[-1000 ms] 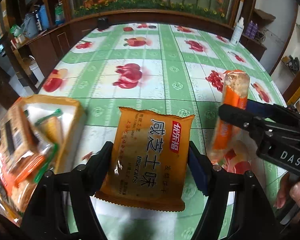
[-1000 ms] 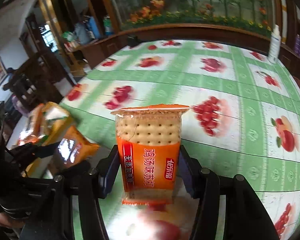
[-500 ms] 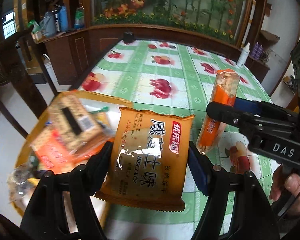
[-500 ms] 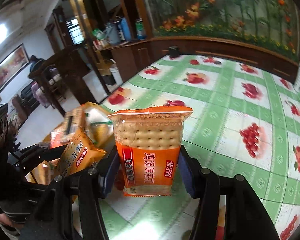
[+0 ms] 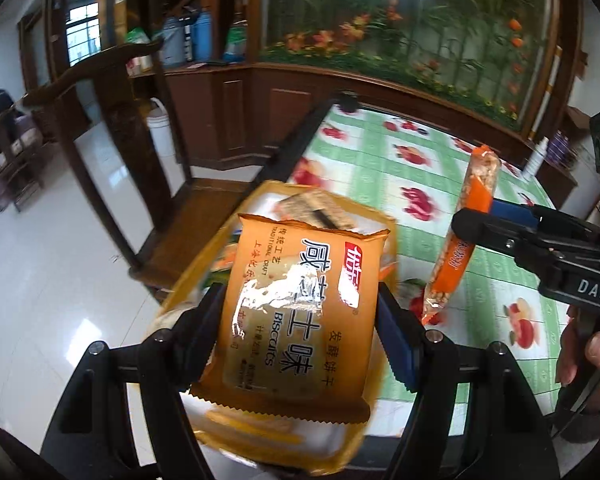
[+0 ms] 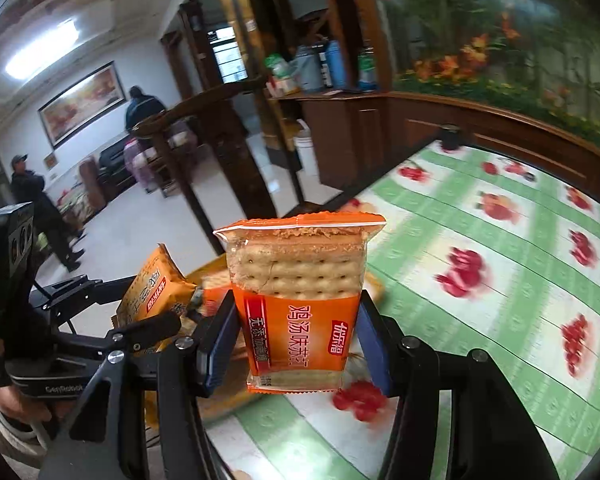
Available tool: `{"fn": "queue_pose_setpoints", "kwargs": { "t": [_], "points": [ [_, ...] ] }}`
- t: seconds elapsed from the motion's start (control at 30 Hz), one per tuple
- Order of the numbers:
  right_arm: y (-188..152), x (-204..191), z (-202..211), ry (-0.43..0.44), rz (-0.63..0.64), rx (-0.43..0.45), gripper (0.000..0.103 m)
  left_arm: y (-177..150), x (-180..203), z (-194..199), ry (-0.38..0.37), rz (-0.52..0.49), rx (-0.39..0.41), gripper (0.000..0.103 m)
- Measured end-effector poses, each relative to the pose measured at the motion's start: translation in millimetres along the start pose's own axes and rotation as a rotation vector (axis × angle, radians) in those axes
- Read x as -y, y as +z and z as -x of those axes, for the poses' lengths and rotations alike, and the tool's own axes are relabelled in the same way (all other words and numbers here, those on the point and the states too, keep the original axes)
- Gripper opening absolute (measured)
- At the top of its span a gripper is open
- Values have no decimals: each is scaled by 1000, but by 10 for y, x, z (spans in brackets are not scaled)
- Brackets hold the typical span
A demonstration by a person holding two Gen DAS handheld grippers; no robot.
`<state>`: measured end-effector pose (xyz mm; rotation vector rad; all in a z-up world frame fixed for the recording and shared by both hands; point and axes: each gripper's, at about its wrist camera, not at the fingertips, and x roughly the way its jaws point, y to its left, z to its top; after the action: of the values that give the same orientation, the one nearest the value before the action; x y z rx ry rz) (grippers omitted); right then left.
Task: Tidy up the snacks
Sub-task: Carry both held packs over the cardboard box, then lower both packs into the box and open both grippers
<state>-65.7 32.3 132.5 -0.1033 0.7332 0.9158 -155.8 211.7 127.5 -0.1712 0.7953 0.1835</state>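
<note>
My left gripper [image 5: 300,320] is shut on an orange-yellow biscuit packet [image 5: 296,304] and holds it above a yellow snack box [image 5: 376,228] that holds several packets. My right gripper [image 6: 296,336] is shut on an orange cracker packet [image 6: 300,304] with a clear top, held upright in the air. In the left wrist view the cracker packet [image 5: 464,236] and right gripper [image 5: 468,224] are to the right of the box. In the right wrist view the left gripper's packet [image 6: 156,292] is at the left, and the box [image 6: 220,396] is mostly hidden behind the fingers.
The table [image 5: 432,168] has a green and white cloth with fruit prints; the box stands at its left edge. A wooden chair [image 5: 112,120] stands beyond that edge on the tiled floor. A white bottle [image 5: 538,156] is at the far right.
Both grippers have swung left with their packets. The yellow box has come from the left of the view to right under the left gripper's packet. The right gripper has followed alongside.
</note>
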Motion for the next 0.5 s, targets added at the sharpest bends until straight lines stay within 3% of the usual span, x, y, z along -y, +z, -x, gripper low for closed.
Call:
{"fn": "queue_pose_setpoints", "kwargs": {
  "t": [0.27, 0.5],
  "points": [
    [72, -391, -374, 72, 81, -71, 56, -115, -413, -111, 21, 62, -65, 73],
    [69, -575, -794, 73, 109, -157, 56, -164, -552, -355, 3, 99, -129, 73]
  ]
}}
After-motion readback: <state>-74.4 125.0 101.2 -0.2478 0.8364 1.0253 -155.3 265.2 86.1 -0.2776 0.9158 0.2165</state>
